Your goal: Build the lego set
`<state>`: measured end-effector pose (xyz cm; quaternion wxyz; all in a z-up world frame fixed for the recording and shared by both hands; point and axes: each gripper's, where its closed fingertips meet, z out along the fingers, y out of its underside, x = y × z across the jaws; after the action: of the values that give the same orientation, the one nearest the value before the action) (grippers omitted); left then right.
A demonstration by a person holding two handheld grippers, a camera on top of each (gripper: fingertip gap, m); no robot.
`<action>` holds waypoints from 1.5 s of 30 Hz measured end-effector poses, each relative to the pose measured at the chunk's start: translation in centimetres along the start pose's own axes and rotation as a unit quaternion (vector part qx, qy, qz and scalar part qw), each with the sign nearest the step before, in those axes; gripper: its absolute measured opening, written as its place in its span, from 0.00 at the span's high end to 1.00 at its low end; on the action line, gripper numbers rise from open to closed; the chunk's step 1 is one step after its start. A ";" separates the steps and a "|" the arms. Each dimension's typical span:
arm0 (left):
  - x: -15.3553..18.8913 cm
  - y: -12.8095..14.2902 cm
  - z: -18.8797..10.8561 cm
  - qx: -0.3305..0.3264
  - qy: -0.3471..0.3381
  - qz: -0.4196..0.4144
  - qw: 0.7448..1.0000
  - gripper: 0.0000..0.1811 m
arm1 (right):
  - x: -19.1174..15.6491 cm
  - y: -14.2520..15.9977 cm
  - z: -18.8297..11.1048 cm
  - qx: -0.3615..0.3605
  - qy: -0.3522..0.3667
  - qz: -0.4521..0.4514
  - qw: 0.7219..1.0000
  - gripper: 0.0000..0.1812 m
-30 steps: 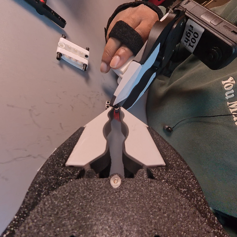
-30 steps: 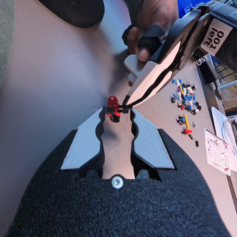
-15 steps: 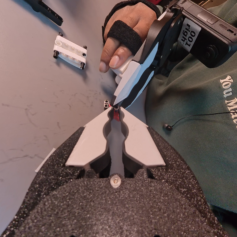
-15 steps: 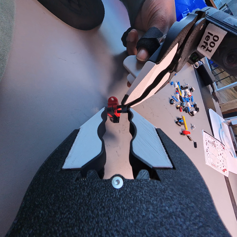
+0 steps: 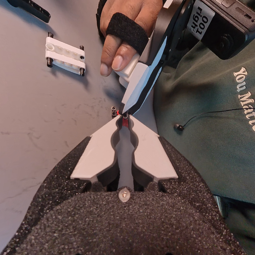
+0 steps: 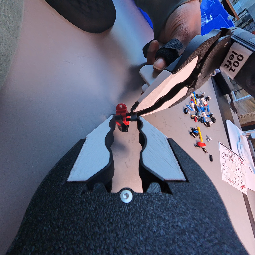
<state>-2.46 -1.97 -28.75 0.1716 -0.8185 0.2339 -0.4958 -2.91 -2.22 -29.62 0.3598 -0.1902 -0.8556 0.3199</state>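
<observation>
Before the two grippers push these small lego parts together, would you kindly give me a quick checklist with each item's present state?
1. Right gripper clamped on the red-and-black assembly: ok.
2. Left gripper shut on the black pin piece: ok.
3. Pin lined up with the assembly's hole: cannot tell.
4. Pin fully seated: cannot tell.
5. White beam assembly lies apart on the table: ok.
6. Loose parts pile away from the grippers: ok.

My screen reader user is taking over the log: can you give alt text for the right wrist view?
The right tongs grip a small red and black lego assembly above the grey table, while the left tongs pinch a black pin on its side. To the right lie a pile of loose small lego parts and a printed instruction sheet.
</observation>
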 end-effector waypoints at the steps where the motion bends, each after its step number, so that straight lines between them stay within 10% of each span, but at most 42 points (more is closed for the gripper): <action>1: 0.0 0.0 0.0 -0.004 0.001 0.003 1.000 0.96 | 0.0 0.0 0.0 0.001 -0.001 -0.001 1.000 0.83; 28: -0.6 0.0 -0.2 -0.119 -0.121 0.111 0.979 0.96 | 0.5 0.3 -0.1 0.012 0.019 -0.043 0.999 0.83; 45: -0.8 0.2 0.2 -0.161 -0.118 0.021 0.980 0.96 | 0.4 0.7 0.3 0.009 0.016 -0.052 0.998 0.88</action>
<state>-2.64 -1.73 -29.51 0.0750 -0.8831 0.3060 -0.3476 -3.31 -1.63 -30.06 0.3916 -0.1471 -0.8555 0.3053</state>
